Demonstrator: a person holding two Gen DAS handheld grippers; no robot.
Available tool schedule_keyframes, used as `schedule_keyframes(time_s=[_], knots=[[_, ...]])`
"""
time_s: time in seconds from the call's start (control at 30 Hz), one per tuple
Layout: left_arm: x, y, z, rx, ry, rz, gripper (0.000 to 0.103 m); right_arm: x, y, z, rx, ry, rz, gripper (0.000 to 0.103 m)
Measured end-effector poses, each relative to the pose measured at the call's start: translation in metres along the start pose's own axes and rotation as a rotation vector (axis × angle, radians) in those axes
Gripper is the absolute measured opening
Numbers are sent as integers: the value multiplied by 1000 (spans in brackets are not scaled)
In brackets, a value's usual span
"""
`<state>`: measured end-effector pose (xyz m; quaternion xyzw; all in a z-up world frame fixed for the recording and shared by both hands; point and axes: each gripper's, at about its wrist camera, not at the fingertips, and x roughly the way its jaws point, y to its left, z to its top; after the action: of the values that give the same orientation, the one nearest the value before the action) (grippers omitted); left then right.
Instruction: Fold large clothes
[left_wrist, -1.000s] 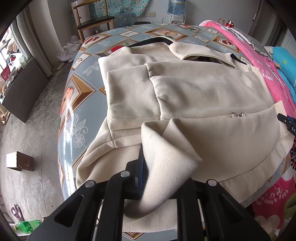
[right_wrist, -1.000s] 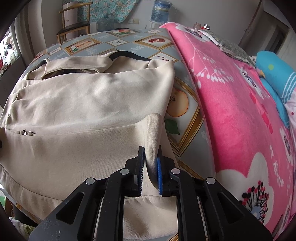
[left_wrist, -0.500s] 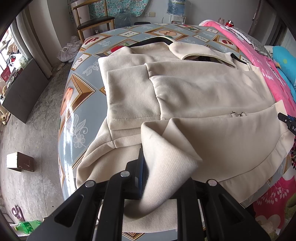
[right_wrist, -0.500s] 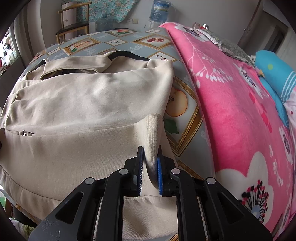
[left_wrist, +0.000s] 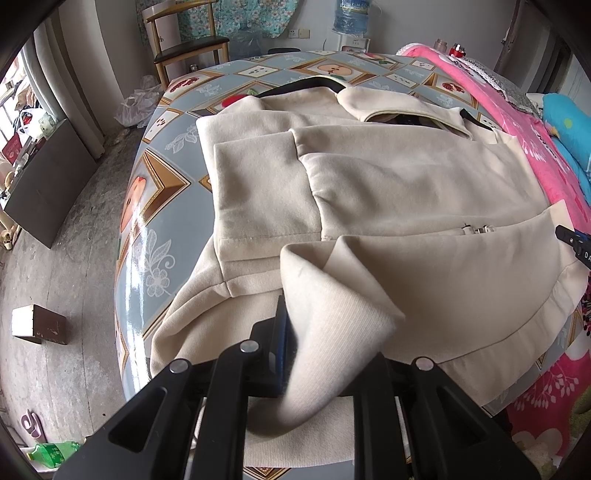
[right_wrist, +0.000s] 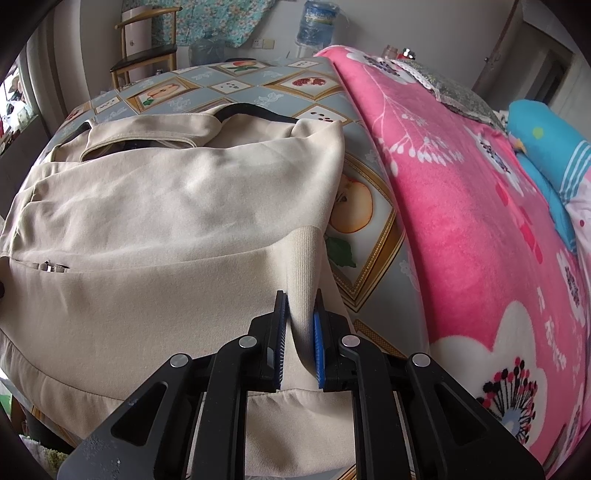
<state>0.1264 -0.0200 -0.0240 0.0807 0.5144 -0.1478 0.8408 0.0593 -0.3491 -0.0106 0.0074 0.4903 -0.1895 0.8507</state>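
Note:
A large beige jacket (left_wrist: 406, 192) lies spread on a table covered by a patterned blue-grey cloth (left_wrist: 155, 206), collar at the far end and one sleeve folded across its left side. My left gripper (left_wrist: 314, 332) is shut on the ribbed hem at the near left corner, and the lifted cloth drapes over its right finger. In the right wrist view the same jacket (right_wrist: 166, 206) fills the left half. My right gripper (right_wrist: 299, 325) is shut on the ribbed hem at the near right corner, pinched between the blue pads. The right gripper's tip (left_wrist: 576, 240) shows at the left view's right edge.
A pink flowered blanket (right_wrist: 461, 221) covers the table's right side, with a blue pillow (right_wrist: 546, 147) beyond it. A wooden chair (left_wrist: 184, 40) and a water bottle (left_wrist: 351, 14) stand past the far end. A small box (left_wrist: 37, 325) sits on the concrete floor at left.

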Motion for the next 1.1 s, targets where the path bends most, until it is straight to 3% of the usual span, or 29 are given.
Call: schedule_keyframes(time_s=[0.17,0.4,0.53,0.7,0.87,0.97,1.1], knots=[[-15,0,-14,65,-66,-9,13,-22,-8,-9,35,-43,21,6],[-83,12,-32,49,-236,-123,7,-89,-28,-23,83,-155,58,5],[-116,19,-22,31,-331,-178,7,-113,-37,-12,111,-238,70,5],[-129,20,31,61,-366,-154,6,-122,-42,37,105,-350,105,5],[-126,39,110,56,-387,-175,6,-117,-40,117,55,-457,125,5],[-96,51,165,32,-340,-192,6,-84,-34,171,29,-444,132,5],[-10,61,217,-15,-187,-156,6,1,-12,218,-12,-314,129,6]])
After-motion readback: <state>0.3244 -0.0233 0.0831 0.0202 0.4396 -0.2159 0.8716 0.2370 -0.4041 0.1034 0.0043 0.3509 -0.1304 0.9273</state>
